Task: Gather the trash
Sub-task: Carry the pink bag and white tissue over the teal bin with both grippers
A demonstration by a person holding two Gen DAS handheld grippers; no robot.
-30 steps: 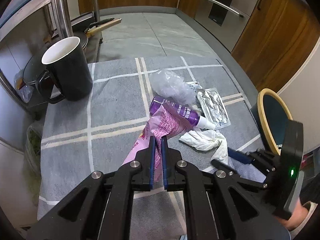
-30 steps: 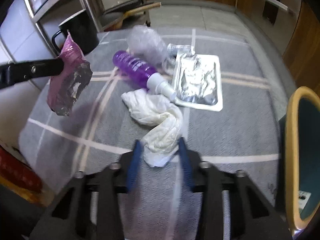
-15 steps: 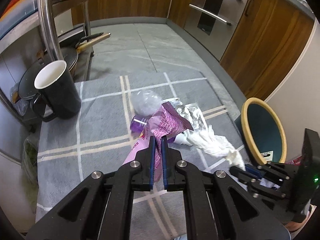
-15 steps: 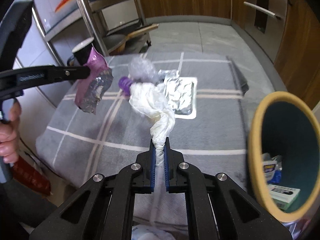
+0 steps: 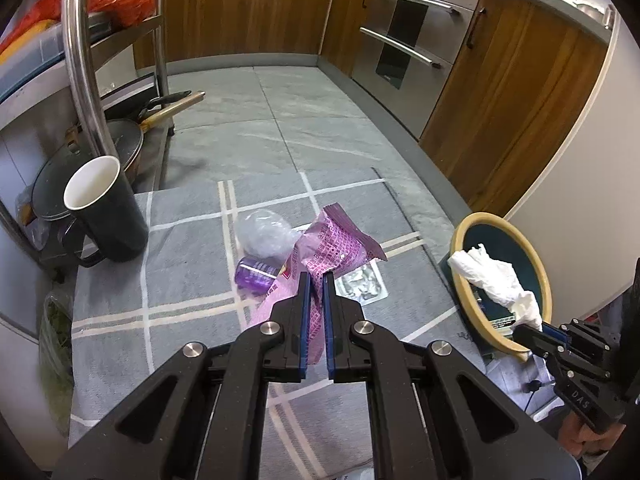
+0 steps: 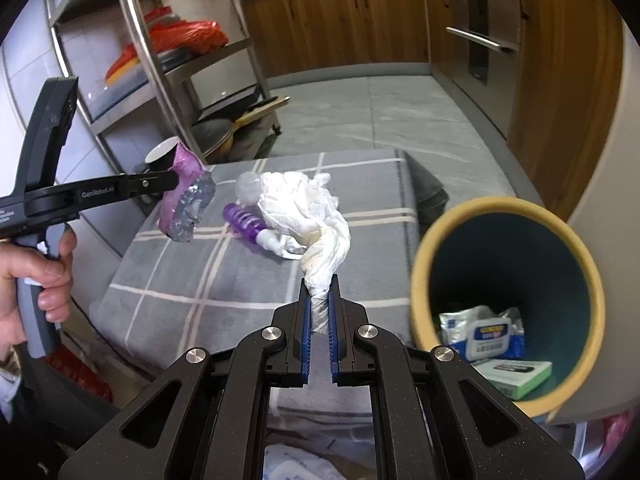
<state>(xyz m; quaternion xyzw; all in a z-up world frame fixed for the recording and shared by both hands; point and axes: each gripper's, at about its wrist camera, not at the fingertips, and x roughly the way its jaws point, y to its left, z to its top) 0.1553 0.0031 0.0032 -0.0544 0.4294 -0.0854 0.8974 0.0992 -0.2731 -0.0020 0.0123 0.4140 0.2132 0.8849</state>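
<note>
White tissue [image 6: 304, 208] is clamped in the right gripper [image 6: 319, 312], bin [image 6: 420, 264] at three o'clock; left gripper [image 5: 315, 300] pinches a purple wrapper [image 5: 332, 244]. Spray bottle [image 6: 246, 220], clear bag [image 5: 262, 232], foil tray [image 5: 362, 284] remain.

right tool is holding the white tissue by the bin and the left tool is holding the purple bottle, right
Not quite. The left tool is shut on the pink snack wrapper, not the purple bottle, which lies on the grey cloth; the left wrist view shows it. The right tool does hold the white tissue by the bin.

Even soft daylight, sharp focus, strong fisheye bending, dark vignetted corners.
</note>
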